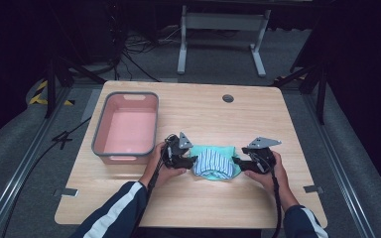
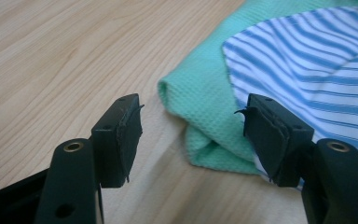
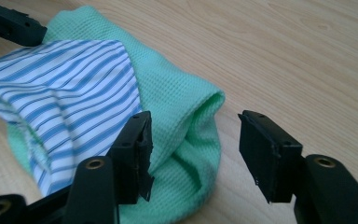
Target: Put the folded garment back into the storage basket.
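Left claw (image 1: 190,161) and right claw (image 1: 239,164), both released, flank a striped cloth (image 1: 213,162) atop a green cloth (image 1: 227,149) near the desk's (image 1: 198,203) front edge.

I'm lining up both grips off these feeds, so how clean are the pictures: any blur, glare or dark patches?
High view: table evenly lit, surroundings dark, cloth bundle small and soft. Left gripper view: green cloth sharp, near jaws slightly soft, no glare. Right gripper view: striped cloth clear, faint shadow beneath the fold.
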### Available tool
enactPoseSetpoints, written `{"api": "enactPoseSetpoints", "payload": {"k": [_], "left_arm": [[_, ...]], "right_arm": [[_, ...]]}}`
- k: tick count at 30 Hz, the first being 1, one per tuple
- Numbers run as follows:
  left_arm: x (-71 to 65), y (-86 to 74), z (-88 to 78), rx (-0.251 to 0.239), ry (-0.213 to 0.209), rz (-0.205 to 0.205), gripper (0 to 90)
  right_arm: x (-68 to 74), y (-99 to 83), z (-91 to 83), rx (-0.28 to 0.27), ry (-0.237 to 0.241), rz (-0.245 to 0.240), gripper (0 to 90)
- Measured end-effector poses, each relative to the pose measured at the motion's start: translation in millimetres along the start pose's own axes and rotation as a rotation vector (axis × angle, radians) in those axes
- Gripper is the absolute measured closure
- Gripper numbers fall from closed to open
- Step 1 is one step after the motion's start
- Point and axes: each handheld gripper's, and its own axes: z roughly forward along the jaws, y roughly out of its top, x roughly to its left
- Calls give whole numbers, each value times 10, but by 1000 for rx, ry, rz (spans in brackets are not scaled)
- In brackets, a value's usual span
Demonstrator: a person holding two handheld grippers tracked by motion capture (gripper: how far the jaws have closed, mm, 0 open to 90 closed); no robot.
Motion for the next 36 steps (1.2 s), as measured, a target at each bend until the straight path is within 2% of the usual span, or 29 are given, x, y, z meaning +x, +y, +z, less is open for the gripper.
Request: {"api": "enactPoseSetpoints", "payload": {"k": [2,6,9,12,15,16,21,31,36], "left_arm": [[30,-20,21,7,-6,-19,352],[47,-40,58,23,-11,-21,344],[37,-65,113,39,-31,-26,333],[61,-84,132,32,-56,-47,328],[77,-97,139,36,-79,-66,329],[75,-103,142,29,-85,-64,322],[54,-108,139,26,-92,-59,327],[-4,-100,104,22,-155,-11,640],[-27,-101,104,18,-180,-7,756]], "right_arm": [[-3,11,77,10,1,2,465],[11,6,185,40,-2,-6,488],[4,-4,232,50,-6,10,492],[3,-35,278,83,-2,11,479],[-25,-57,283,72,11,32,469],[-39,-81,284,58,24,60,470],[-13,-83,268,63,34,49,515],[40,-76,248,70,75,43,736],[85,-91,241,59,67,42,799]]}}
